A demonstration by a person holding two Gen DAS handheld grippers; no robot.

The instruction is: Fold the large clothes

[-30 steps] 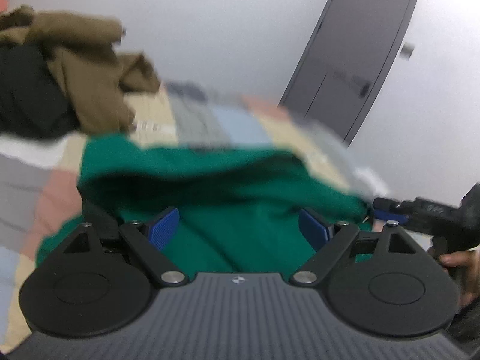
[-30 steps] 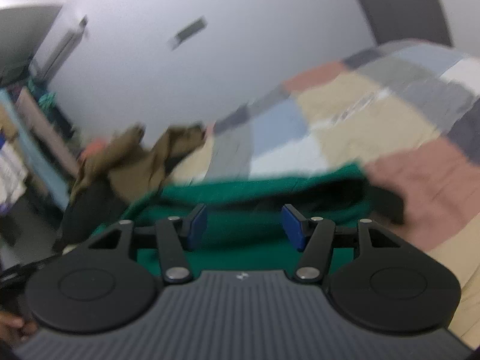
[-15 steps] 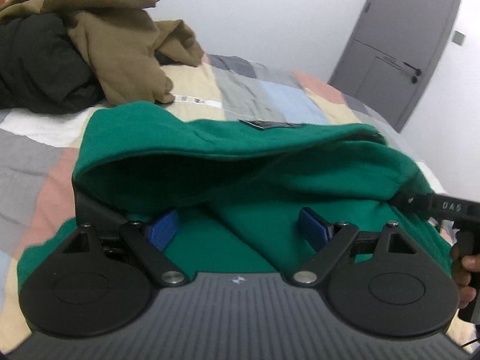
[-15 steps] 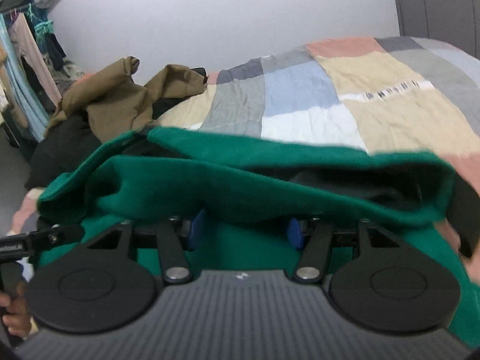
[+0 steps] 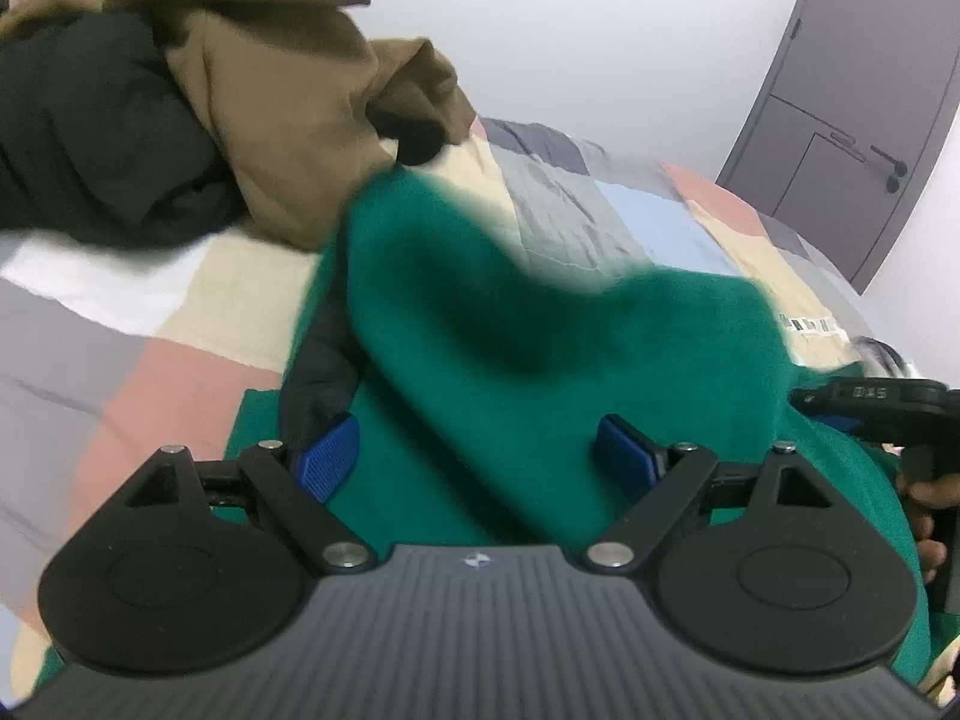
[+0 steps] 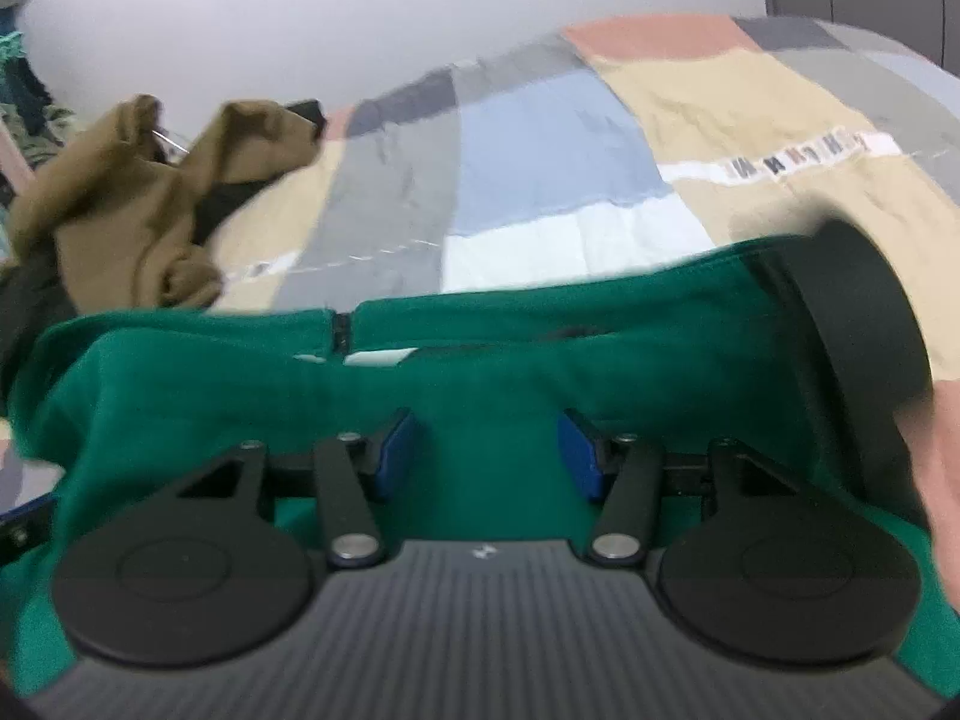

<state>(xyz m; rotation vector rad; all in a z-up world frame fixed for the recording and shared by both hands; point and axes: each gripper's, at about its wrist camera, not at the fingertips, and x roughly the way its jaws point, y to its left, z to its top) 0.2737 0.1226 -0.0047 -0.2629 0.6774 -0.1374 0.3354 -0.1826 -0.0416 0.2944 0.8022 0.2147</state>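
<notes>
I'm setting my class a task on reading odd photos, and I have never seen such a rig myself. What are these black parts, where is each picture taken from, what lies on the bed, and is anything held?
There is no robot here. A person holds a two-fingered claw in each hand, and each claw has a camera looking along its fingers. One picture looks over the left claw, the other over the right claw. A patchwork quilt covers the bed. On it lies a green garment, bunched in folds, with a brown garment and a black garment heaped behind. Both claws stand open with green cloth between their blue pads, and nothing looks pinched.
</notes>
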